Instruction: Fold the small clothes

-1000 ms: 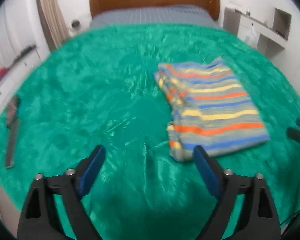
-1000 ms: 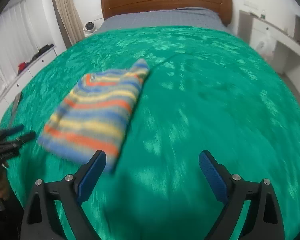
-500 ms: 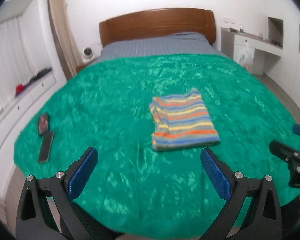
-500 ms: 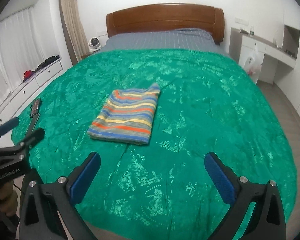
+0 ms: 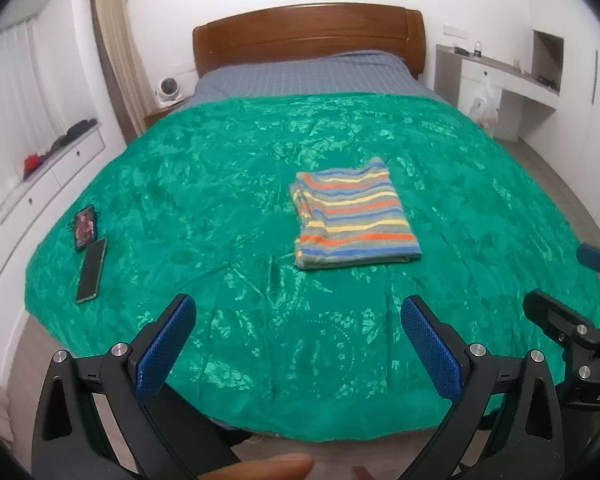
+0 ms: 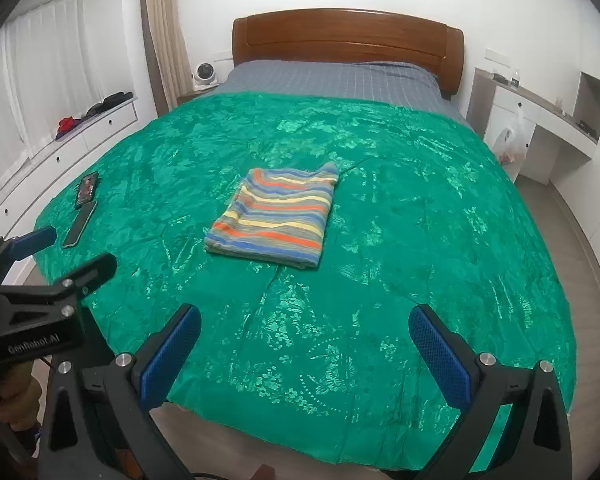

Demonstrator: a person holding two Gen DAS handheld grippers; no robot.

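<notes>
A folded striped garment [image 5: 354,220], in blue, orange and yellow bands, lies flat on the green bedspread [image 5: 220,184] near the middle of the bed; it also shows in the right wrist view [image 6: 278,216]. My left gripper [image 5: 298,344] is open and empty, held back above the foot edge of the bed, well short of the garment. My right gripper [image 6: 304,354] is open and empty, also held back at the foot edge. The left gripper also shows at the left of the right wrist view [image 6: 66,248], and the right gripper at the right edge of the left wrist view [image 5: 568,284].
Two phones [image 5: 88,250] lie on the bedspread's left edge. A wooden headboard [image 5: 308,40] and grey sheet are at the far end. White drawers [image 5: 40,176] run along the left. A desk with a hanging plastic bag [image 5: 486,106] stands at the right.
Both grippers have pulled back and up from the garment towards the foot of the bed. The garment lies folded and unmoved. Both stay open.
</notes>
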